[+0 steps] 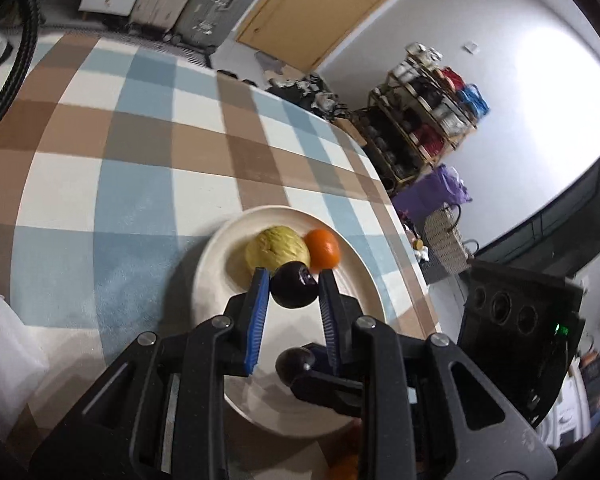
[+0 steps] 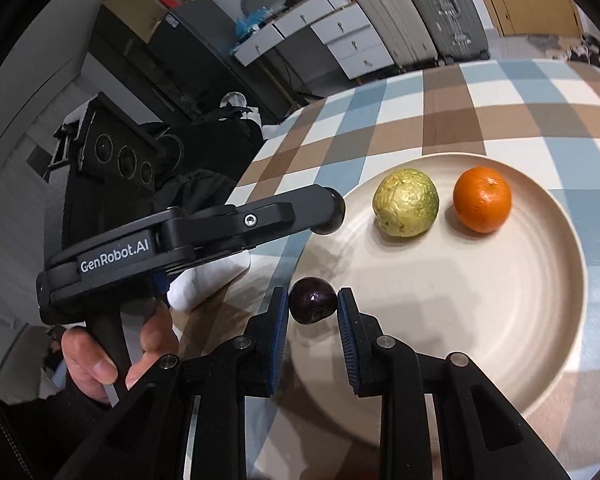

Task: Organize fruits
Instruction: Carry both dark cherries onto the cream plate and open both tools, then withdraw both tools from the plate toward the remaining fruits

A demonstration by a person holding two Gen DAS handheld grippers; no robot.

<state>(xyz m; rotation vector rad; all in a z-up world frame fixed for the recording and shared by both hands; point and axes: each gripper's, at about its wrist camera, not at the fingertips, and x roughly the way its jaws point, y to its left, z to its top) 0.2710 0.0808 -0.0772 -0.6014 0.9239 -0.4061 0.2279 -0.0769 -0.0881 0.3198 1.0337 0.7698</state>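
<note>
My left gripper [image 1: 294,280] is shut on a dark purple plum [image 1: 294,290] and holds it over the near side of a cream plate [image 1: 204,272]. On the plate lie a yellow-green fruit [image 1: 278,250] and an orange [image 1: 322,250]. My right gripper [image 2: 313,298] is shut on a second dark plum [image 2: 313,300] above the plate's left rim [image 2: 560,320]. The right wrist view shows the yellow-green fruit [image 2: 406,202] and the orange [image 2: 482,199] side by side, with the left gripper [image 2: 328,210] coming in from the left with its plum [image 2: 334,212].
The plate sits on a table with a blue, brown and white checked cloth [image 1: 140,160], near the table's edge [image 2: 260,160]. A white folded cloth [image 2: 208,280] lies beside the plate. A black device with three round lenses [image 2: 112,160] stands off the table. A hand [image 2: 100,360] holds the left gripper's handle.
</note>
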